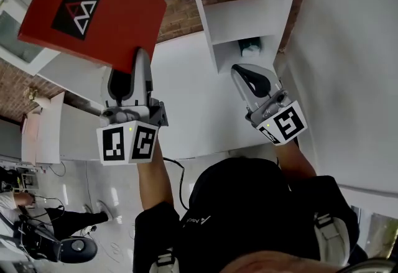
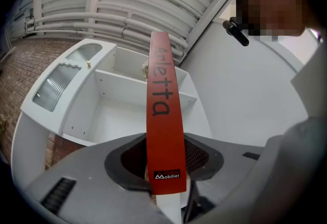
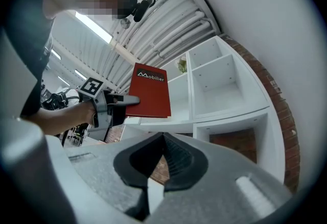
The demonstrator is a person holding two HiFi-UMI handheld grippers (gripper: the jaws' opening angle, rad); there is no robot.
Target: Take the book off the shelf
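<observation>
A red book point(image 1: 93, 7) with white lettering on a black band hangs in the air at the upper left, clear of the white shelf unit point(image 1: 249, 17). My left gripper point(image 1: 132, 69) is shut on its lower edge. In the left gripper view the book's spine point(image 2: 163, 116) stands upright between the jaws of that gripper point(image 2: 164, 167). My right gripper point(image 1: 249, 76) hovers in front of the shelf, shut with nothing in it. From the right gripper view point(image 3: 163, 139) the book point(image 3: 150, 93) and the left gripper point(image 3: 127, 100) show before the open compartments point(image 3: 225, 85).
One shelf compartment holds a small greenish object point(image 1: 250, 48). Red brick wall point(image 1: 180, 13) shows behind the shelf. A plain white wall point(image 1: 348, 48) runs along the right. Another person point(image 1: 62, 222) and some equipment are at the lower left.
</observation>
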